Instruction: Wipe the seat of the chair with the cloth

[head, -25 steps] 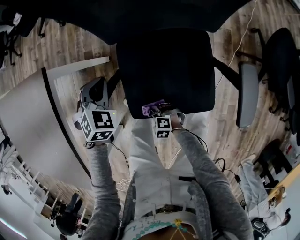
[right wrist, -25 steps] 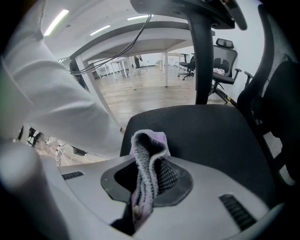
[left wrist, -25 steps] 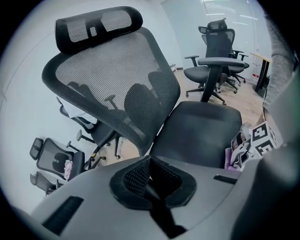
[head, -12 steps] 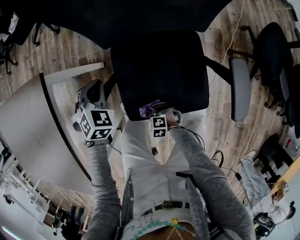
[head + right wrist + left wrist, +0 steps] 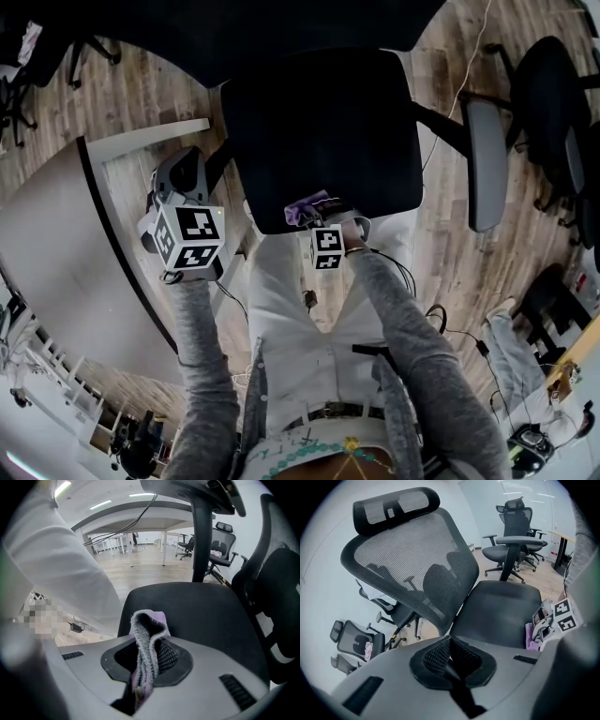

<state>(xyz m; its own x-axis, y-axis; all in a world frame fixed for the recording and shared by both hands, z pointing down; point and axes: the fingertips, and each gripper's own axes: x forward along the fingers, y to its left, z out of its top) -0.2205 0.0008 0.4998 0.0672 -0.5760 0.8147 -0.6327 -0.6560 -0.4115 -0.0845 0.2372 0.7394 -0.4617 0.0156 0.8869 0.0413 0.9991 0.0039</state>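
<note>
The black chair seat (image 5: 323, 131) fills the middle of the head view, with its mesh backrest (image 5: 417, 569) behind. A purple and grey cloth (image 5: 305, 209) sits at the seat's front edge, and my right gripper (image 5: 316, 217) is shut on it. In the right gripper view the cloth (image 5: 146, 634) stands folded between the jaws, just above the seat (image 5: 197, 609). My left gripper (image 5: 186, 178) hovers left of the seat, clear of it. Its jaws (image 5: 449, 641) are shut on nothing and face the backrest. The right gripper (image 5: 551, 620) shows at that view's right edge.
A white desk (image 5: 56, 244) curves along the left. The chair's right armrest (image 5: 483, 159) sticks out over the wood floor, and other black office chairs (image 5: 558, 103) stand beyond it. Cables (image 5: 412, 281) lie by the person's white-trousered legs (image 5: 300, 328).
The left gripper has drifted slightly up and to the left. The right gripper stays at the seat's front edge with the cloth in it.
</note>
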